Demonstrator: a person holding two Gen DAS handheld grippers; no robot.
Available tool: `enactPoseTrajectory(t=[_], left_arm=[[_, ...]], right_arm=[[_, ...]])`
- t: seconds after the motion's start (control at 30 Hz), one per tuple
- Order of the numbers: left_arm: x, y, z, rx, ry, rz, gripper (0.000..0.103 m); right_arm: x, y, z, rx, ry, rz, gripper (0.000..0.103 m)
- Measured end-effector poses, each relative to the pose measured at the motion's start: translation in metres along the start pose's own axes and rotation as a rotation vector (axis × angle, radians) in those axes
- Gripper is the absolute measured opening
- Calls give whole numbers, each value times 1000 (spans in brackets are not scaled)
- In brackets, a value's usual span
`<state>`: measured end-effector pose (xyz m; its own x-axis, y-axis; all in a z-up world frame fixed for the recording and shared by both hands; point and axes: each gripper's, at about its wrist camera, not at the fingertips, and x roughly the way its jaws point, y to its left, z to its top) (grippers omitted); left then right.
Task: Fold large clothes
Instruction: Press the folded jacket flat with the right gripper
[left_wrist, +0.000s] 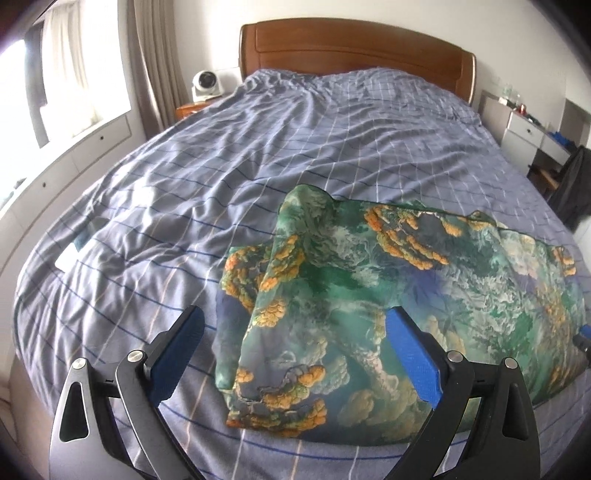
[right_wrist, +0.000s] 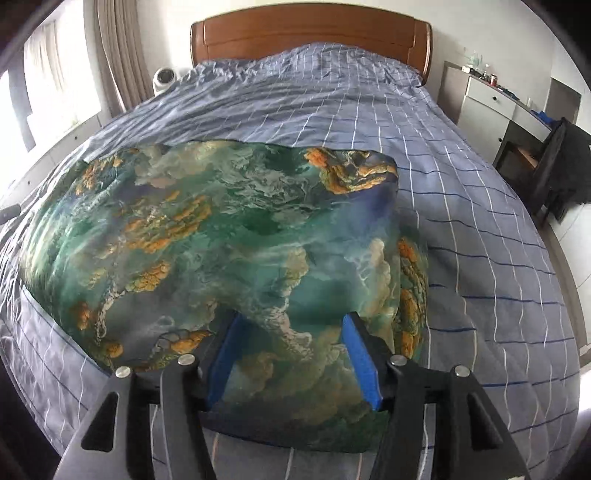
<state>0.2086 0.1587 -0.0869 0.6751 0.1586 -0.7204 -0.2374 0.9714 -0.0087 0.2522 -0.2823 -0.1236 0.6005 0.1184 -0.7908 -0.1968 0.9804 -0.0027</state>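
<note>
One printed garment (left_wrist: 369, 295) lies on one bed (left_wrist: 258, 147) with one wooden headboard (left_wrist: 354, 48) at 12 o'clock. One white fan (left_wrist: 205, 83) stands at 11 o'clock. Two grippers are there, left gripper (left_wrist: 295, 332) and right gripper (right_wrist: 291, 339), each with two fingers.

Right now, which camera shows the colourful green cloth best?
The right wrist view: the green cloth fills the middle, with its whole far edge visible on the bed. The left wrist view shows the cloth off to one side, running toward the picture's right edge.
</note>
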Motion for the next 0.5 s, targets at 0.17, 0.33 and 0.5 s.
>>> enactPoseTrajectory(t=[0.17,0.33,0.5], left_arm=[[-2,-9,-1,30,9,10,99],[-4,-15,-16,60,32,-39,99],[-12,-33,-25,68,37,-143,99]], right_arm=[[-2,-3,-3,21,-5,-10,58],[-6,-11,-6,42,-16,-51,58],[-39,-32,-21,174,-66,-42,60]])
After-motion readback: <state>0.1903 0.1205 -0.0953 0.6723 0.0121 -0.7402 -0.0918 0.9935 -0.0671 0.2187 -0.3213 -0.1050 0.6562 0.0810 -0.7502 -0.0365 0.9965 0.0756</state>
